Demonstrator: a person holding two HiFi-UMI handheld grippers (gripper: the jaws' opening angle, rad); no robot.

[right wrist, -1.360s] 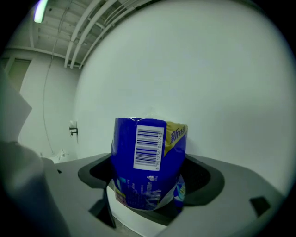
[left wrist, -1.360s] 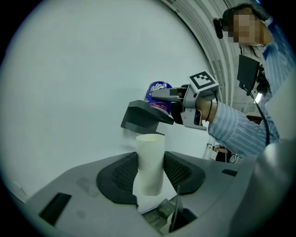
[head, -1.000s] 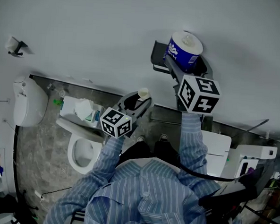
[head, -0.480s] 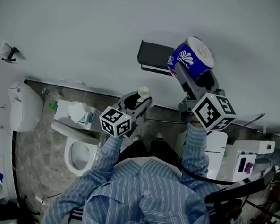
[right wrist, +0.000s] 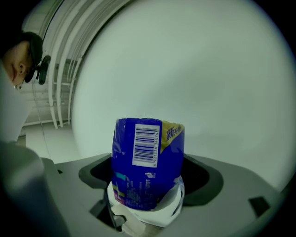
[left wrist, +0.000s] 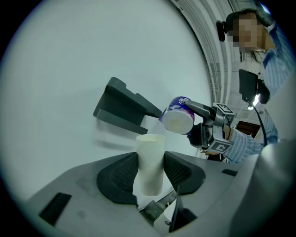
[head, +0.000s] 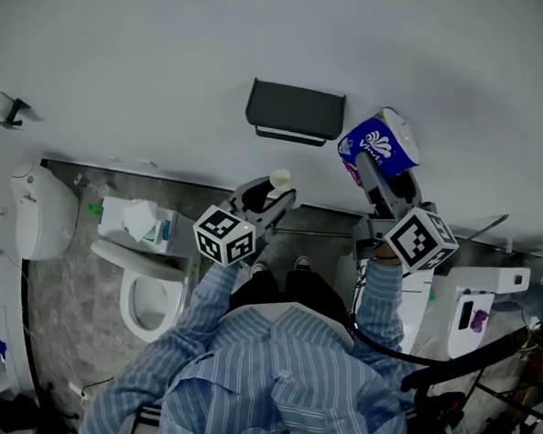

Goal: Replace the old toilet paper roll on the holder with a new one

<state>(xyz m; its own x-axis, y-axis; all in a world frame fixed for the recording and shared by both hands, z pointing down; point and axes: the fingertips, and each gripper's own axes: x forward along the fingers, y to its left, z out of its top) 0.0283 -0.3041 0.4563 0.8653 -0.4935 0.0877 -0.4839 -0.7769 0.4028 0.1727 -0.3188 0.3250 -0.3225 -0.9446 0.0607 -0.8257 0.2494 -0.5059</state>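
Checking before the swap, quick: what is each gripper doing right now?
Left gripper: closed on the empty cardboard tube.
Right gripper: closed on the blue-wrapped toilet paper roll.

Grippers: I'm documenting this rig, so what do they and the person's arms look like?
The left gripper and right gripper are grey, with dark ribbed pads and a white cube of black square markers each. The sleeves are blue-striped; a black cable hangs by the right one.

On wall [head: 154, 39], holder [head: 294, 112]; wrapped roll [head: 379, 145] just right; toilet [head: 138, 269] lower left
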